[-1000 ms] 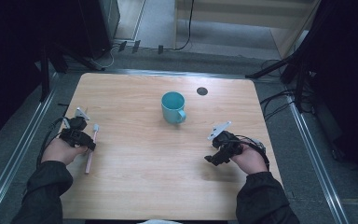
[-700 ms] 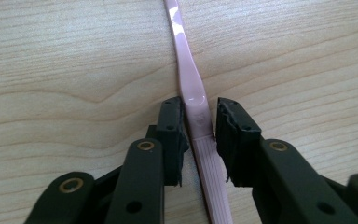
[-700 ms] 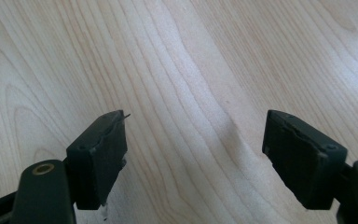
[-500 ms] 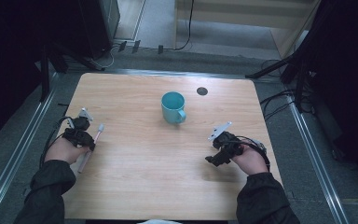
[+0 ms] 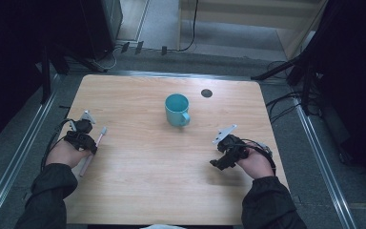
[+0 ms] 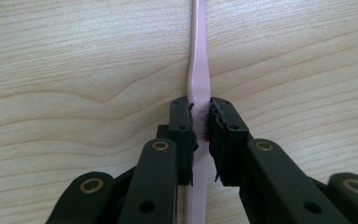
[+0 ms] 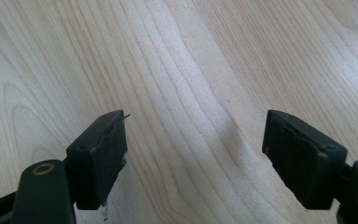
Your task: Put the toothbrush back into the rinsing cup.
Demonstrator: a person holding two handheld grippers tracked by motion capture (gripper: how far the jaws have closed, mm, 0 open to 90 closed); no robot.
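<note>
Wooden table (image 5: pixel 138 171) bears a pink toothbrush (image 6: pixel 198 74) now pinched by the just-closing left gripper (image 6: pixel 200 122), unlifted; the right gripper (image 7: pixel 193 149) gapes idle, the teal mug (image 5: pixel 177 109) well apart.

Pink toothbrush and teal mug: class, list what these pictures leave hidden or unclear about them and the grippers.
1. Pink toothbrush: in the left gripper view, the frame's top edge cuts off its far end; the left gripper, whose jaws have just been closing on it, covers part of the handle.
2. Toothbrush bristles: too small in the high view.
3. Teal mug: its contents cannot be judged from above.
4. Right gripper: open; its jaws are too small in the high view.
</note>
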